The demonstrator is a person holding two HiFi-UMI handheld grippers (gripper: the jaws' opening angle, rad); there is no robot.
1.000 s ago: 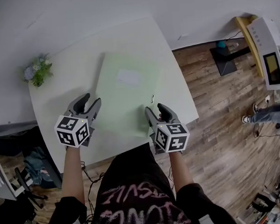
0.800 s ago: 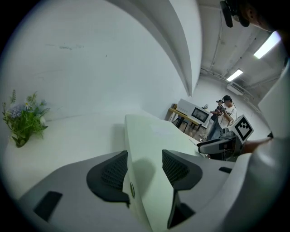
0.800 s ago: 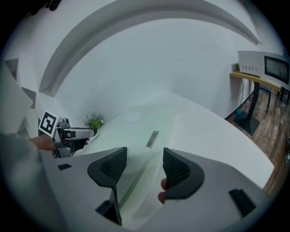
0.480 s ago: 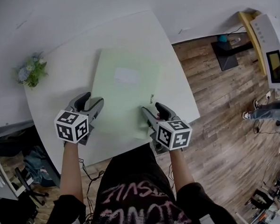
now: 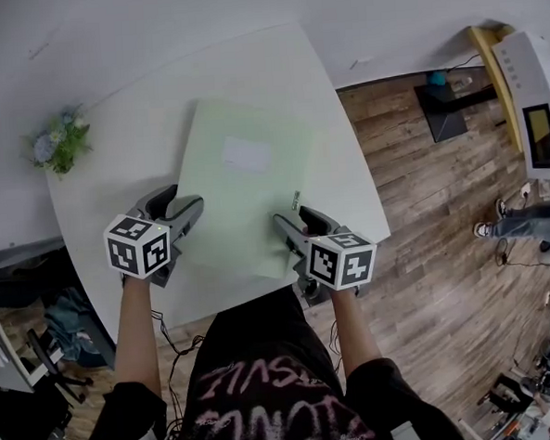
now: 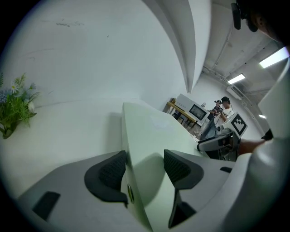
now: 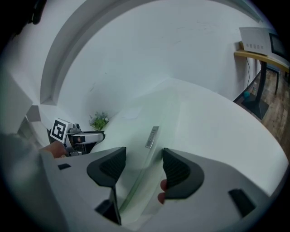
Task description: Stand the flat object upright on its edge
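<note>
Although my left gripper (image 5: 184, 198) straddles the left edge of the pale green folder (image 5: 245, 184), its jaws have just been opening and stand apart, clamping nothing. Standing is not yet done: the folder lies flat mid-worktop (image 5: 114, 178), thin, with a white label and a metal clip near its right edge. My right gripper (image 5: 296, 219), jaws likewise just opened, straddles that edge without gripping it. Gripping and tilting remain.

Pale green folder (image 5: 239, 212), white table (image 5: 123, 168)
</note>
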